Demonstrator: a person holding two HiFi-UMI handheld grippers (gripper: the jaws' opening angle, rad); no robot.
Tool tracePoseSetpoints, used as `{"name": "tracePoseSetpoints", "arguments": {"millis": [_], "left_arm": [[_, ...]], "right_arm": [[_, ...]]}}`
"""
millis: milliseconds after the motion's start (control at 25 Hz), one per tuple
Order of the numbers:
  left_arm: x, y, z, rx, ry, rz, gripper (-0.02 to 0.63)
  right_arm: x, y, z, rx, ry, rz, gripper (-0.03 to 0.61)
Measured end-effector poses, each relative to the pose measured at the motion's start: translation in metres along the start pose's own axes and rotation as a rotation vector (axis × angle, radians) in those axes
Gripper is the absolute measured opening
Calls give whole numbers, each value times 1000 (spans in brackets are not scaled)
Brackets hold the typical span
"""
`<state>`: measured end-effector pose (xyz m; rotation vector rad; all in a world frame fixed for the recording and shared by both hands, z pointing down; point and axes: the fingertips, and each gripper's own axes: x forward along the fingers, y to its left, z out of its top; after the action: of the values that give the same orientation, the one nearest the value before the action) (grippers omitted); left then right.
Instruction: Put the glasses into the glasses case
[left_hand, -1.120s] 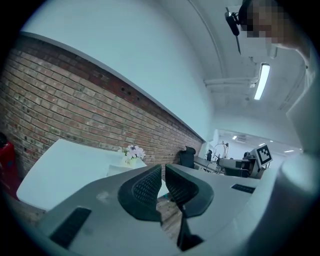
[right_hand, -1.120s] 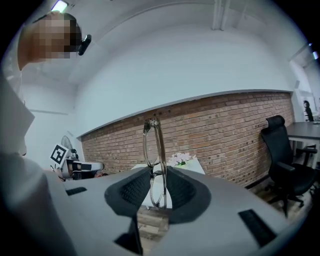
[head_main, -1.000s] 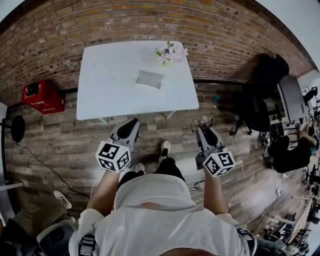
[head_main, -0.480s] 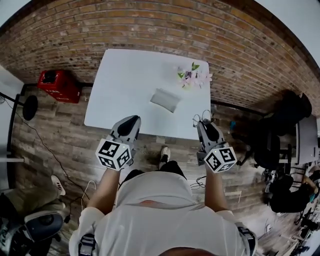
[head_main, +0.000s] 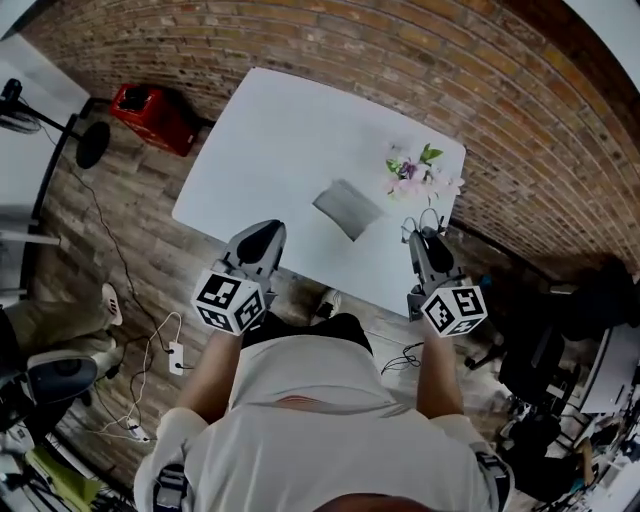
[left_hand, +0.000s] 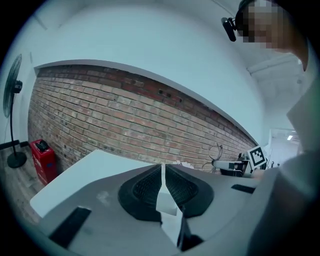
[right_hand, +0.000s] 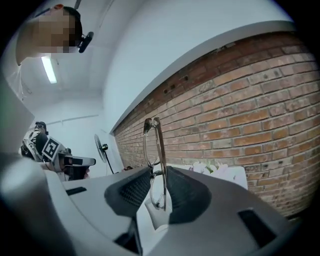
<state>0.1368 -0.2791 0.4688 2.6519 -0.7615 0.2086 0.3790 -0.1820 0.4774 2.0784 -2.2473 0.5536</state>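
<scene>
The right gripper (right_hand: 159, 170) is clamped on the glasses (right_hand: 161, 150). Its two pads press on the thin metal frame from either side. The glasses stand on end, with one lens down between the pads and the other rising clear above the jaw tips. The left gripper (left_hand: 163, 167) has its jaws drawn together with only a hairline slit between the pads, and nothing sits in them.

In the head view both grippers are held out in front of the person and pointed at a white table (head_main: 290, 140). The left gripper's tip overlaps the table's near edge. The right gripper's tip sits at the right edge, close to the near right corner, so the glasses are in the air there and not yet in their case.

The glasses case (head_main: 347, 208), a flat grey rectangle, lies in the right half of the table, about midway between the far and near edges. It is well apart from both grippers, and whether it is open cannot be made out. A small bunch of flowers (head_main: 420, 175) stands just beyond it, by the far right corner.

A brick wall (head_main: 400, 60) runs behind the table. A red box (head_main: 155, 115) sits on the wooden floor (head_main: 130, 260) off the far left corner, with a fan (head_main: 92, 145) beside it.
</scene>
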Motion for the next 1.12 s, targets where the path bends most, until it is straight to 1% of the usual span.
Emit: {"name": "tracePoseSetpoints", "arguments": {"millis": [160,280,360,440,520,600,720,800,880,1000,1120], "left_arm": [[-1,7,-2,-7,0,53,34],[-3,10,-1,-16,-11,72,34],[-4,15,-1,-1,-15,81,34],[-6,23,-5,-11,-11,101,34],[-10,28,-13,-41,-7,118,34],[-13,31,-16,-53,-5,126,34],[-16,38,-19,-69,-8,138,34],[-17,38,-20,-71,-10,139,34],[-19,38,-22,-61,-8,137,34],[-23,42,-25,-62,-5,141,34],[-26,48,-25,-79,-13,150,34]], "right_arm": [[28,-1,-1,-29,57,83,149],[45,3,-7,-54,145,150,149],[57,5,-12,-67,204,180,149],[70,8,-20,-73,265,212,149],[82,14,-35,-81,347,258,149],[95,22,-57,-109,448,307,150],[116,32,-90,-211,591,363,150],[128,37,-106,-282,668,402,149],[140,40,-120,-319,744,441,149],[156,46,-146,-325,893,502,149],[168,48,-171,-313,1050,524,149]]}}
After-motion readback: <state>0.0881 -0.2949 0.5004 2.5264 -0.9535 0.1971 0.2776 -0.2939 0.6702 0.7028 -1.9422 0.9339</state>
